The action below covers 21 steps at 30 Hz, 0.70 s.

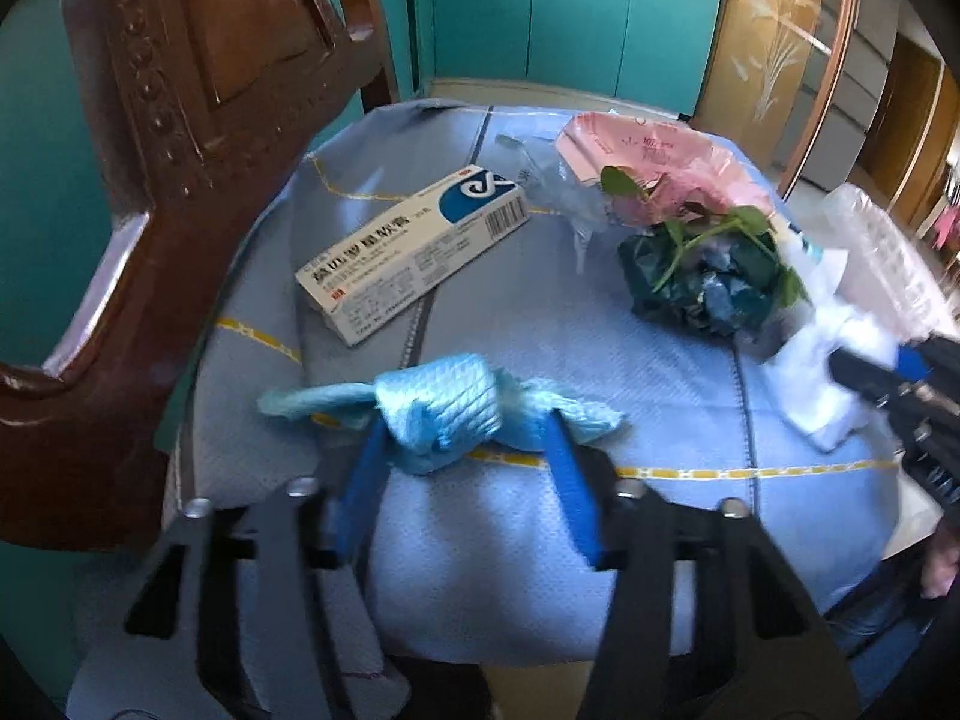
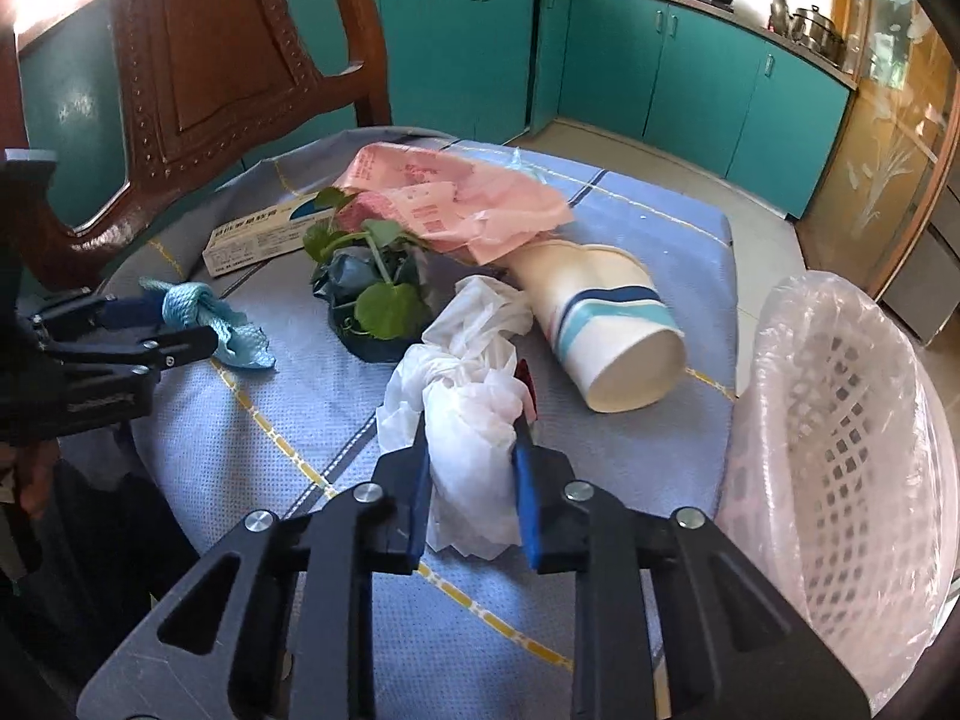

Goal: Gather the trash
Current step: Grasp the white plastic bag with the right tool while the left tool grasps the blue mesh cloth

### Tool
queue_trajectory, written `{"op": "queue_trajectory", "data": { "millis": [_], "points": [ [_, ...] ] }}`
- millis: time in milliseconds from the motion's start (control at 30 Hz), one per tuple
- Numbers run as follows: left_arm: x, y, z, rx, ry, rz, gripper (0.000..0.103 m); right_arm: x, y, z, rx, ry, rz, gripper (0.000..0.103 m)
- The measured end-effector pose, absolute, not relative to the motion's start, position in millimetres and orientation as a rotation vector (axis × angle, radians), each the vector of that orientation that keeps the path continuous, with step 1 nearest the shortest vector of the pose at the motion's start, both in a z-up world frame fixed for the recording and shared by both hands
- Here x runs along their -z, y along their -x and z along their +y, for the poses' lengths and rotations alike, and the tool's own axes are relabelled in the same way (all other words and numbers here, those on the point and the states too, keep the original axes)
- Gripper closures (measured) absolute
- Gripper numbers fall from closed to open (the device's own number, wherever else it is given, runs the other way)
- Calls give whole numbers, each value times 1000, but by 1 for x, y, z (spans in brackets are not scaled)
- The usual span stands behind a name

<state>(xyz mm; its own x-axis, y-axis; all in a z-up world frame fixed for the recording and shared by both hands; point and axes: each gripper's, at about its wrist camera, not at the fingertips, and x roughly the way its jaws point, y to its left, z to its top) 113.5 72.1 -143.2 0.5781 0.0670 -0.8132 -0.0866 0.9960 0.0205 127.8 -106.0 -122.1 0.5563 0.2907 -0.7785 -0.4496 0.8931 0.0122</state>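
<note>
Blue fingers, left gripper [image 1: 465, 441]: closed on crumpled light-blue woven cloth [image 1: 441, 414].
Right gripper [image 2: 471, 450]: clamped on crumpled white tissue [image 2: 468, 396].
Lined white plastic basket [image 2: 852, 450]: at 3 o'clock.

left wrist: behind left tool [image 1: 462, 450], angled down, close over surface [image 1: 600, 330], faces teal cabinets [image 1: 570, 18] | right wrist: behind right tool [image 2: 471, 450], same tilt, basket [image 2: 840, 420] at right edge | shared: surface, medicine box [image 1: 414, 252], chair back [image 1: 210, 90], each other's tool

Bright daylight, fisheye-warped edges (slight blur).
</note>
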Motion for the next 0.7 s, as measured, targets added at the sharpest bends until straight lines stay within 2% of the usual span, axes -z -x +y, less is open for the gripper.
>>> {"op": "queue_trajectory", "data": {
  "millis": [67, 167, 433, 467, 533, 567, 633, 700],
  "points": [
    [141, -112, 75, -92, 28, 941, 73, 120, -129, -110, -430, 182, 877, 78],
    [138, -109, 77, -68, 52, 935, 78, 120, -131, -114, -415, 164, 886, 78],
    [113, -95, 64, -27, 23, 860, 80, 125, -134, -112, -397, 177, 896, 76],
    [109, -93, 62, -16, 23, 851, 80, 126, -136, -111, -394, 176, 899, 73],
    [103, -91, 58, -5, 18, 838, 80, 128, -137, -110, -384, 177, 902, 54],
    [101, -91, 56, 0, 16, 835, 80, 129, -136, -109, -387, 181, 902, 50],
    [99, -90, 52, 13, 15, 832, 80, 133, -136, -104, -396, 196, 902, 37],
    [99, -91, 50, 20, 14, 831, 80, 138, -137, -99, -398, 213, 913, 34]
  ]
}}
